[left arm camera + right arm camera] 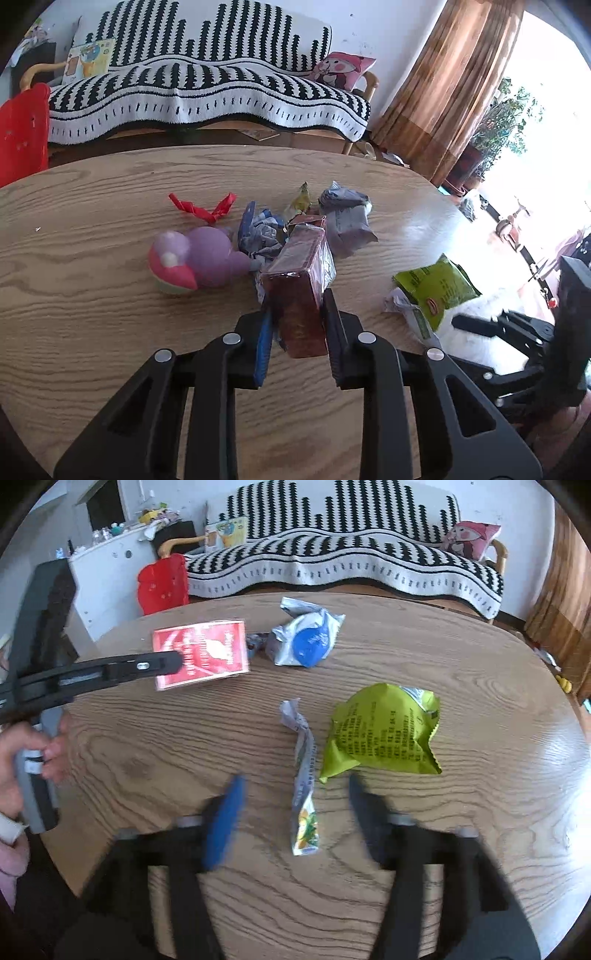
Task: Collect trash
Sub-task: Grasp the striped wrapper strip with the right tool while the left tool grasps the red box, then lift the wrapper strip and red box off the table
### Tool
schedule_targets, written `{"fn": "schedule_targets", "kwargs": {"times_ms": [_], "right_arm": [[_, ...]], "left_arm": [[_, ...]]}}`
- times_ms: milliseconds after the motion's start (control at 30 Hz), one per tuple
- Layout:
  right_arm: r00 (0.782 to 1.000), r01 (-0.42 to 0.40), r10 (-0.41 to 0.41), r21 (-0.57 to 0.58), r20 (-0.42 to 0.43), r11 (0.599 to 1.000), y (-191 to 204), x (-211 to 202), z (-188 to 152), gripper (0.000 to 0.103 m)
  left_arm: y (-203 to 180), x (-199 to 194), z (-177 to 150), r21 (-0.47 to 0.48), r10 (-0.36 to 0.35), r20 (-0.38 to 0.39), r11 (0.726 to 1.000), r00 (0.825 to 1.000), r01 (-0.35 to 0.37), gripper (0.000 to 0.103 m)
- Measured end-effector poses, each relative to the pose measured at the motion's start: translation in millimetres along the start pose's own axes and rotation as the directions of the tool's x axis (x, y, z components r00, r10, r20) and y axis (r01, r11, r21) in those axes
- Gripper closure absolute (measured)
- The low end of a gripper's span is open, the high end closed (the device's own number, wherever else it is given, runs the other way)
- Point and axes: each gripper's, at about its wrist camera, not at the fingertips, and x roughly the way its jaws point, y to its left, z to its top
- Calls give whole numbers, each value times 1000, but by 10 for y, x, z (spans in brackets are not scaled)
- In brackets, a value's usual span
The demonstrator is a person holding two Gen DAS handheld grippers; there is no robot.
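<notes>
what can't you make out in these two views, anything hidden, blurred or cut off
- Right wrist view: the right tool is smeared by motion, so its fingertip edges are unclear.
- Right wrist view: print on the green bag is too small to read.
- Left wrist view: the left tool and the red box it clamps hide the table beneath; the blue-and-silver wrapper is partly hidden behind the box.
- Left wrist view: window glare washes out the green bag's right side.

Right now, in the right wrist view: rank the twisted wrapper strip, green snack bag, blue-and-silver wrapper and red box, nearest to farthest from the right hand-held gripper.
1. Twisted wrapper strip: lies between the open fingers of the right hand-held gripper, centre.
2. Green snack bag: just beyond the right finger.
3. Red box: far left, clamped by the left hand-held gripper.
4. Blue-and-silver wrapper: far centre; close to the box in rank.
</notes>
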Motion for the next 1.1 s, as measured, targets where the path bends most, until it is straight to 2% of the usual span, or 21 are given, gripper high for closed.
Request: {"fn": "schedule_targets", "kwargs": {"times_ms": [100,167,200,267,333,467,600,633,733,833,967,1100], "right_arm": [[999,-15,15,5,-40,1000,-3,95,2,47],[996,-29,28,-5,-86,1000,22,179,-20,68],[996,-19,17,-21,-89,1000,48,194,-18,70],[996,4,-9,-55,-91,998,101,199,-45,88],[996,-2,-4,-68,-90,998,131,202,-51,89],[1000,-25,25,-68,3,997,178,52,22,90],[1000,-16,17,-50,18,999,142,31,65,90],[1000,-11,12,-55,17,998,144,34,64,90],[1000,-1,2,-51,7,999,101,40,68,90],[1000,5,-5,-39,4,999,48,37,63,90],[1000,12,-12,-28,2,1000,32,33,56,90],[1000,14,-14,-36,-4,999,49,42,58,90]], "left_arm": [[24,-118,-51,8,2,7,1000,1000,-2,78],[46,-158,-46,7,-2,9,1000,1000,2,78],[63,-178,-45,5,-3,11,1000,1000,3,78],[95,-223,-42,1,-3,17,1000,1000,3,78],[120,-276,-33,-2,1,26,1000,1000,-1,78],[207,-387,-18,-17,22,52,1000,998,-21,78],[270,-428,-29,-20,50,56,999,997,-49,78],[270,-415,-44,-12,53,47,999,997,-53,78],[221,-246,-151,30,30,-43,999,999,-29,78],[148,-129,-294,57,-16,-106,998,994,22,78],[16,-133,-394,105,-46,-131,993,990,60,78],[-73,-126,-436,152,-37,-134,987,990,57,78]]}}
